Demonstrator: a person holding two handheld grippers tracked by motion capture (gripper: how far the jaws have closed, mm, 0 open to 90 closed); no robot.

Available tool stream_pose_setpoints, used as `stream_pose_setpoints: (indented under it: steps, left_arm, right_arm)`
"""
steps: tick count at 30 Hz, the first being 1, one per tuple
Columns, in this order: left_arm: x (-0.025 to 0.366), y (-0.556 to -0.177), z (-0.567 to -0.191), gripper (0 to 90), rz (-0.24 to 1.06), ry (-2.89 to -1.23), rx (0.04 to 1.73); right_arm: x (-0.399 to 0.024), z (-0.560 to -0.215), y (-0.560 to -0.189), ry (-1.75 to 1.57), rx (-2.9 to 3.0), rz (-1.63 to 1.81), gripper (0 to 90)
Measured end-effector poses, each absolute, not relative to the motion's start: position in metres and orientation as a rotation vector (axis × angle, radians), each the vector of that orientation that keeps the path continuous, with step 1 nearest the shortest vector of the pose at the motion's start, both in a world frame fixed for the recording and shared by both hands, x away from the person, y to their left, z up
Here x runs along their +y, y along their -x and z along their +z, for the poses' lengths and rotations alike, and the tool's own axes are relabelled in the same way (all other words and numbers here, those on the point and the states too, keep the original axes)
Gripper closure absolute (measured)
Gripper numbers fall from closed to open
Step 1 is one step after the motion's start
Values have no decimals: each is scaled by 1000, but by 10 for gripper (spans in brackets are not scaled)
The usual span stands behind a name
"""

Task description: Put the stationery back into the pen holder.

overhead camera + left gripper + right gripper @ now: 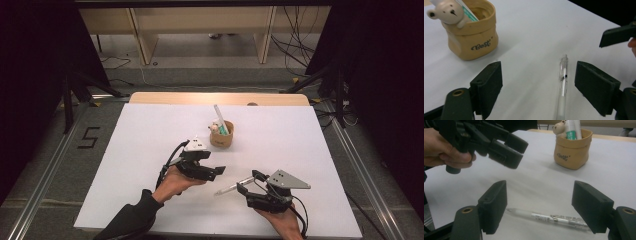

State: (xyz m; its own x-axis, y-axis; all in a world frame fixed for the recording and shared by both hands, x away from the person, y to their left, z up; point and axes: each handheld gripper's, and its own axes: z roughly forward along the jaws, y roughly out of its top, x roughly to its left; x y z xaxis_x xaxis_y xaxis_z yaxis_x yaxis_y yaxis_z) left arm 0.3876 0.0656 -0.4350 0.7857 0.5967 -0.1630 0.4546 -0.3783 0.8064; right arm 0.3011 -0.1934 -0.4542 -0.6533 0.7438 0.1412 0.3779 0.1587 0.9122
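Observation:
A clear pen with a white core [231, 188] lies flat on the white table [150, 135], between the two grippers. In the left gripper view the pen [562, 87] lies lengthwise between the jaws of my left gripper [539, 82], which stand wide apart, close to the right one. In the right gripper view the pen [549, 218] lies crosswise below my right gripper [540, 202], whose pads do not touch it. From above, my left gripper [218, 172] hovers just left of the pen's tip, and my right gripper [249, 182] sits at its other end. Both are open and hold nothing.
A tan soft-sided cup [221, 134] stands behind the grippers at mid-table, holding a white and green tube [572, 128] and a small bear figure [447, 12]. The left gripper [499, 145] hangs close ahead of the right one. The table's front edge runs just below both hands.

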Motion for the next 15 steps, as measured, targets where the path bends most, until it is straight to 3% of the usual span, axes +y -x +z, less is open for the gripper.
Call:
stream_pose_setpoints:
  steps: [15]
  left_arm:
    - [41,-376,-454,236,117,-2225,691]
  right_arm:
    - [-198,-454,-301,-1087,2088,1491,293]
